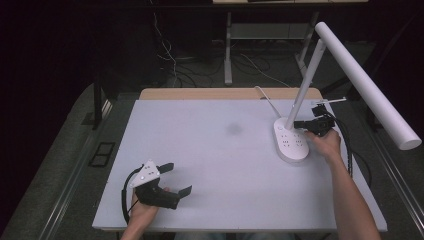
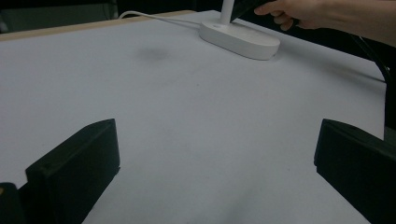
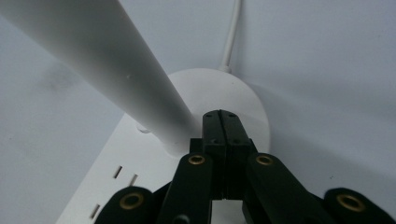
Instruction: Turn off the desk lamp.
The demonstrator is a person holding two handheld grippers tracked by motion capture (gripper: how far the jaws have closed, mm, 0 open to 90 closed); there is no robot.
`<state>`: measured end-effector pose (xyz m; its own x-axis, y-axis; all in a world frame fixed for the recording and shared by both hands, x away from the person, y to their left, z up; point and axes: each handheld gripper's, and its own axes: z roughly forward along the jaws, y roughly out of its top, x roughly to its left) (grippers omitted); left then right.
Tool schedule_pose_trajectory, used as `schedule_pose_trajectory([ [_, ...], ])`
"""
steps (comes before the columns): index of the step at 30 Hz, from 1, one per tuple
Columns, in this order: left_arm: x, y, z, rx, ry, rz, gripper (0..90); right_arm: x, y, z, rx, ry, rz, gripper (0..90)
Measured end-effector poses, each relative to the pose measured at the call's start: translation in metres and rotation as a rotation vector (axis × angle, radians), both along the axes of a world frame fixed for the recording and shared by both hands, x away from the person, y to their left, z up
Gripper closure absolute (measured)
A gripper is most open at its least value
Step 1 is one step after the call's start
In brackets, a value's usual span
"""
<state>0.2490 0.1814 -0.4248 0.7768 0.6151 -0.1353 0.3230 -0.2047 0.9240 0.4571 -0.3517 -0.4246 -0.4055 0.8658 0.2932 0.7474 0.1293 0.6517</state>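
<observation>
I see 1 lamp (image 1: 300, 100) on 1 table (image 1: 210, 165), my right gripper (image 1: 298, 124) closed empty at its stem, my left gripper (image 1: 179, 178) wide open, holding nothing.

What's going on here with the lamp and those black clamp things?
A person sits at a white table with a two-jaw gripper in each hand. The right gripper, jaws shut and empty, points its tip at the base of a white desk lamp, right beside the stem. The left gripper rests open near the table's front edge, away from the lamp.
</observation>
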Motion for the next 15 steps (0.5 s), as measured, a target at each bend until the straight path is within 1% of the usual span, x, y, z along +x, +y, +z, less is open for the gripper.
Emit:
schedule_pose_trajectory([
  [5, 0.0011, 0.0013, -0.0003, -0.006, 0.003, 0.006, 0.0, 0.0008, 0.0010, 0.0013, 0.006, 0.003, -0.011, 90.0],
  [6, 0.0018, 0.0012, -0.0004, -0.006, 0.004, 0.006, 0.0, 0.0015, 0.0022, 0.0011, 0.019, 0.013, -0.014, 90.0],
  [9, 0.0015, 0.0004, -0.0004, -0.004, 0.005, 0.002, 0.0, 0.0022, 0.0036, 0.0012, 0.013, 0.012, -0.010, 90.0],
  [15, -0.0001, 0.0003, 0.0002, -0.002, 0.000, -0.001, 0.0, 0.0021, 0.0013, 0.0011, 0.018, 0.012, -0.017, 90.0],
])
